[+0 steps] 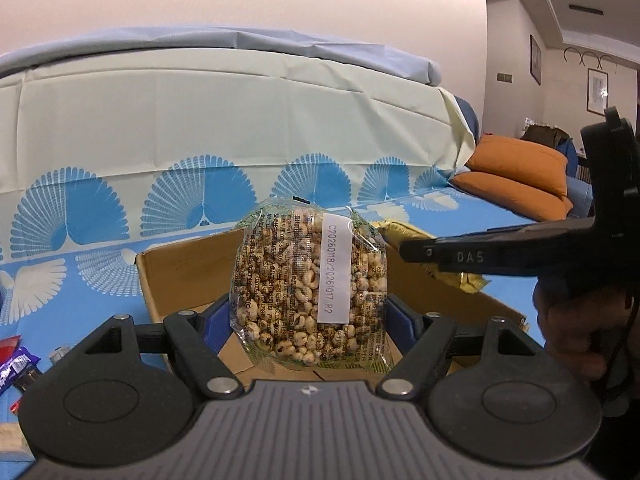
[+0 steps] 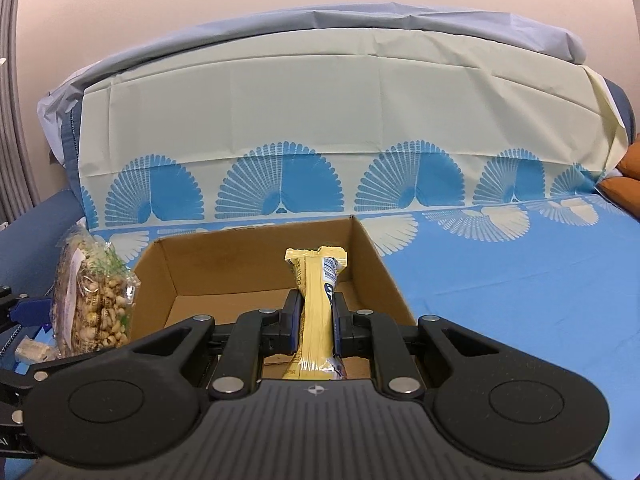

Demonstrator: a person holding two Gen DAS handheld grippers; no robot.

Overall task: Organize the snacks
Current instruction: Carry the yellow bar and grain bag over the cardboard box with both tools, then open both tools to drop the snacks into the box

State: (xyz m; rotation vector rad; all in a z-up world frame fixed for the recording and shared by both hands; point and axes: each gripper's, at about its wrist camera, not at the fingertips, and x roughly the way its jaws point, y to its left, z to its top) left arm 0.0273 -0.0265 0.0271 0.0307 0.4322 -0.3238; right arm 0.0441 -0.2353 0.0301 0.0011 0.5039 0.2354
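Left wrist view, bottom centre: left hand-held gripper (image 1: 308, 312) clamps a clear bag of puffed snacks (image 1: 310, 284), jaws set wide around it, held upright over the near edge of the open cardboard box (image 1: 180, 280). Right wrist view, lower centre: right hand-held gripper (image 2: 316, 320) pinches a yellow wrapped bar (image 2: 316, 304), jaws narrow, bar pointing into the box. Box sits on blue patterned cloth (image 2: 500, 280). Orange cushions (image 1: 520, 176) at far right.
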